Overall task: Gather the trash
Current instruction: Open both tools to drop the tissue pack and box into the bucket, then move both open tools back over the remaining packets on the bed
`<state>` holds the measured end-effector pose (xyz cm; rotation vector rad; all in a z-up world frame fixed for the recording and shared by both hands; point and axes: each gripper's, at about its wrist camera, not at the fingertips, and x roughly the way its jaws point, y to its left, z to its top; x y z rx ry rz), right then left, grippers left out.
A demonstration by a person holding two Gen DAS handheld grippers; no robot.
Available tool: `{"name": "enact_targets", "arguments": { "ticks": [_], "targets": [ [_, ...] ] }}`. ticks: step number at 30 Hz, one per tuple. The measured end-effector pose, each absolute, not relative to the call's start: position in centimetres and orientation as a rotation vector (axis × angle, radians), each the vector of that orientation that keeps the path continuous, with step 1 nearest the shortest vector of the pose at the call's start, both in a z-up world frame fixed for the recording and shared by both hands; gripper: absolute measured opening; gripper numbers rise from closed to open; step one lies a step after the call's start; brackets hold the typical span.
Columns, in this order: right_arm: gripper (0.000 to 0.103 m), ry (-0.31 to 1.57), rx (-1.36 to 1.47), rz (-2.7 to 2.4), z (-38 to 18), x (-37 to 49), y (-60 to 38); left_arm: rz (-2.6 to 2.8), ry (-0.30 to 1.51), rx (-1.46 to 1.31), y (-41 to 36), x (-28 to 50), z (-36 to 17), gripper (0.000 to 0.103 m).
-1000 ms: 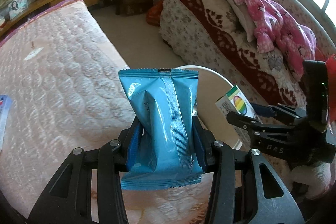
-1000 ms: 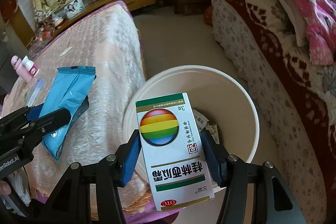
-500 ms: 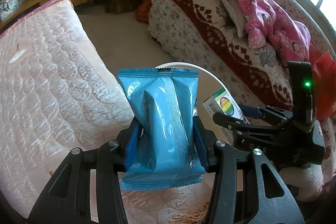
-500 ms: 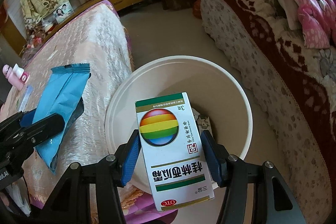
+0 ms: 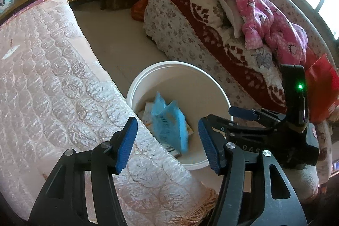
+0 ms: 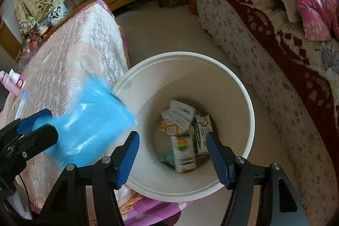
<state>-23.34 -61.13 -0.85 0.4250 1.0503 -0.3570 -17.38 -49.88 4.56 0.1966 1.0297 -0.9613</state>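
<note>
Left wrist view: your left gripper [image 5: 168, 142] is spread wide, holding nothing; the blue packet [image 5: 169, 126], blurred, is over the white bin [image 5: 180, 65]. Your right gripper [image 6: 172, 159] gapes empty above the medicine box [image 6: 183, 153] inside.

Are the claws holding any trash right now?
No. Both the left claw and right claw are open and empty; the blurred blue packet is loose over the white bin.

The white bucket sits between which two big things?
The white bucket stands on the floor between the pink quilted bed and the flowery blanket-covered sofa; the right wrist view shows it best.
</note>
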Motion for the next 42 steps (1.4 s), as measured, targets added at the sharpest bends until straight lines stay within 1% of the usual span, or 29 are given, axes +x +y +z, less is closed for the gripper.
{"name": "enact_targets", "arguments": {
  "ticks": [13,22,24,32,42],
  "targets": [
    [0.063,1.056,0.372,-0.330,0.4,-22.7,-58.9,-0.920,0.999,0.192,-47.3,-17.2,5.4,0.058],
    [0.064,1.023,0.315,-0.284,3.2,-21.0,-56.0,-0.851,0.934,0.206,-43.6,-16.5,6.8,0.058],
    [0.066,1.020,0.299,-0.274,3.7,-20.5,-55.4,-0.828,0.916,0.215,-42.5,-16.2,7.1,0.058],
    [0.066,1.004,0.234,-0.186,5.9,-17.2,-50.9,-0.726,0.886,0.211,-36.9,-14.2,7.8,0.058],
    [0.067,1.024,0.171,-0.057,6.0,-13.5,-43.8,-0.577,0.896,0.148,-27.5,-11.0,7.6,0.058]
  ]
}}
